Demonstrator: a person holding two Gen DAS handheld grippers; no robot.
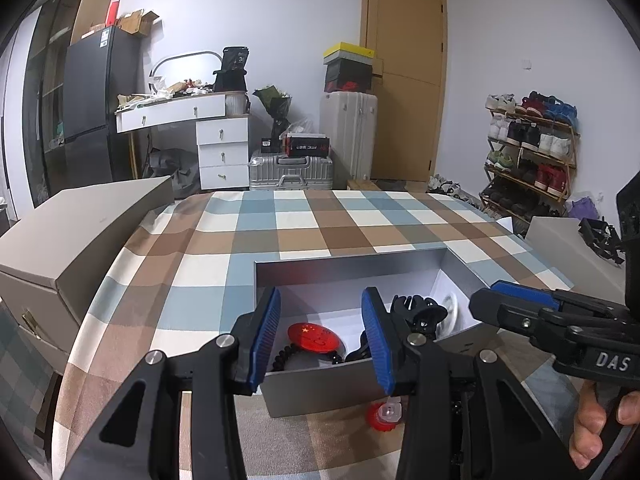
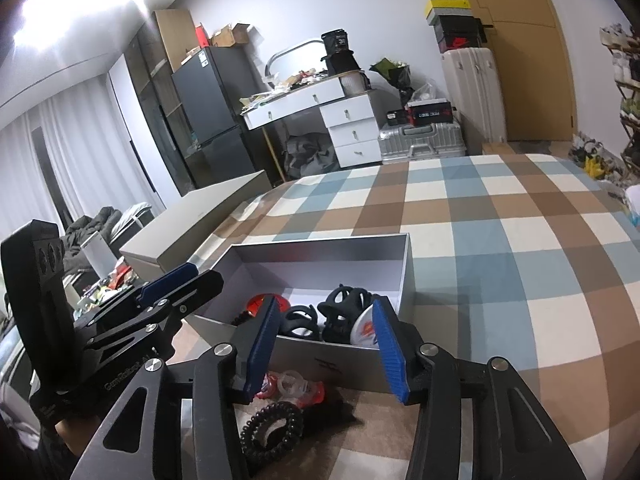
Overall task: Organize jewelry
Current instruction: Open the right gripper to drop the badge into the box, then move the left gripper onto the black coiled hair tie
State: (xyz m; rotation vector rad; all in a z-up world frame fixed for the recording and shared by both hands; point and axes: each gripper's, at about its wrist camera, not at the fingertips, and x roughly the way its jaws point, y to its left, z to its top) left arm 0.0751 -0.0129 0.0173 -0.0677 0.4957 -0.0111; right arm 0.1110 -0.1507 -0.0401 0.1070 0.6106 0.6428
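An open silver box (image 1: 320, 394) (image 2: 352, 368) sits on the checked bedspread. Inside lie a red round badge (image 1: 315, 338) (image 2: 256, 303), black hair claws (image 1: 420, 312) (image 2: 344, 308) and a white round piece (image 2: 364, 330). In front of the box lie a red-and-clear clip (image 1: 384, 416) (image 2: 294, 392) and a black spiral hair tie (image 2: 272, 430). My left gripper (image 1: 320, 340) is open and empty above the box's near wall. My right gripper (image 2: 326, 348) is open and empty above the same wall; it shows at the right of the left wrist view (image 1: 520, 304).
A grey closed box (image 1: 80, 236) (image 2: 200, 228) lies at the left of the bed. Another pale box (image 1: 568, 256) with black clips on it lies at the right. Beyond the bed stand a dresser, suitcases, a fridge and a shoe rack.
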